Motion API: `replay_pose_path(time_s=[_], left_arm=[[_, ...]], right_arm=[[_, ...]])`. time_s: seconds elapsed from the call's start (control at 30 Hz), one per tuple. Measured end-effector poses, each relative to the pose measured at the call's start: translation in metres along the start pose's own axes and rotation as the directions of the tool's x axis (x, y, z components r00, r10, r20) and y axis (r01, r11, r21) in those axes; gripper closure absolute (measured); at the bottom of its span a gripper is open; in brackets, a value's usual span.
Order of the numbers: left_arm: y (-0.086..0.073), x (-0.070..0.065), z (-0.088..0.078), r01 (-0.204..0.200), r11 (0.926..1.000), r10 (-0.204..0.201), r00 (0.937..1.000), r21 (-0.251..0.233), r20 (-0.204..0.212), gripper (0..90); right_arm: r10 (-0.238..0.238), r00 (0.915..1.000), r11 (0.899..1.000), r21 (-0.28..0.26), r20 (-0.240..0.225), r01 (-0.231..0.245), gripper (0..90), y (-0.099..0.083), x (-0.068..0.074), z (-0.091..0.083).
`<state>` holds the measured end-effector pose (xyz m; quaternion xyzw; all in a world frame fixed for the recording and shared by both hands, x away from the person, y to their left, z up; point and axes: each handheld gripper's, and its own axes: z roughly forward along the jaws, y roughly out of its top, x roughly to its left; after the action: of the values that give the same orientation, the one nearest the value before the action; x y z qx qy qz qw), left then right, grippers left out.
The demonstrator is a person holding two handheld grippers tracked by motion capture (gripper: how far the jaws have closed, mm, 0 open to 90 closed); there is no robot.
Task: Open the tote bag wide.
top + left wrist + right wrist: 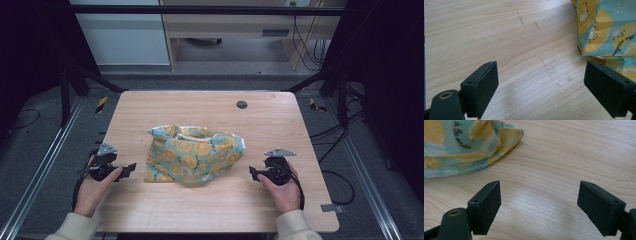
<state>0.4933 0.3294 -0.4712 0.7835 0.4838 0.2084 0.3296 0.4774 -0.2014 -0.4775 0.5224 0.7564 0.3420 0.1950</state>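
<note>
A crumpled cloth (192, 153), teal with yellow citrus slices, lies bunched in the middle of the wooden table (210, 112). My left gripper (131, 168) rests low at the table's left, just left of the cloth's near corner, jaws open over bare wood. In the left gripper view (541, 86) the cloth (609, 27) sits at the upper right, beyond the right jaw. My right gripper (253, 173) stands open at the right, a short gap from the cloth's right end. Its own view (539, 205) has the cloth (461, 147) at the upper left, apart from the jaws.
A round grey grommet (242, 104) sits in the tabletop at the back right. Metal frame rails (35, 175) run along both sides of the table, with cables on the floor at the right. Bare wood surrounds the cloth on all sides.
</note>
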Motion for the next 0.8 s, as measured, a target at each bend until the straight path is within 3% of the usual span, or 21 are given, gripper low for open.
replay_pose_path(time_s=[0.1,0.27,0.53,0.6,0.8], left_arm=[[0.0,-0.002,0.0,-0.023,0.9997,0.023,0.9997,0.011,-0.009,12.2],[-0.001,-0.001,0.002,-0.012,0.9999,0.012,0.9998,0.002,-0.019,11.9],[-0.003,-0.002,0.005,-0.008,0.9999,0.008,0.9997,0.008,-0.023,11.5],[-0.003,-0.003,0.006,-0.019,0.9996,0.02,0.9995,0.022,-0.026,11.5],[-0.003,-0.006,0.007,-0.046,0.9982,0.048,0.9981,0.039,-0.039,11.5]], right_arm=[[-0.02,0.9998,1.0,0.007,0.004,0.02,24.5,0.001,0.003,-0.002],[-0.053,0.9986,0.999,0.003,0.008,0.053,31.8,0.003,0.008,-0.008],[-0.049,0.9988,0.999,-0.001,0.002,0.049,32.3,0.008,0.013,-0.014],[-0.046,0.9989,0.999,-0.003,-0.006,0.046,33.0,0.012,0.015,-0.016],[-0.097,0.9948,0.995,-0.033,-0.032,0.096,38.4,0.039,0.019,-0.027]])
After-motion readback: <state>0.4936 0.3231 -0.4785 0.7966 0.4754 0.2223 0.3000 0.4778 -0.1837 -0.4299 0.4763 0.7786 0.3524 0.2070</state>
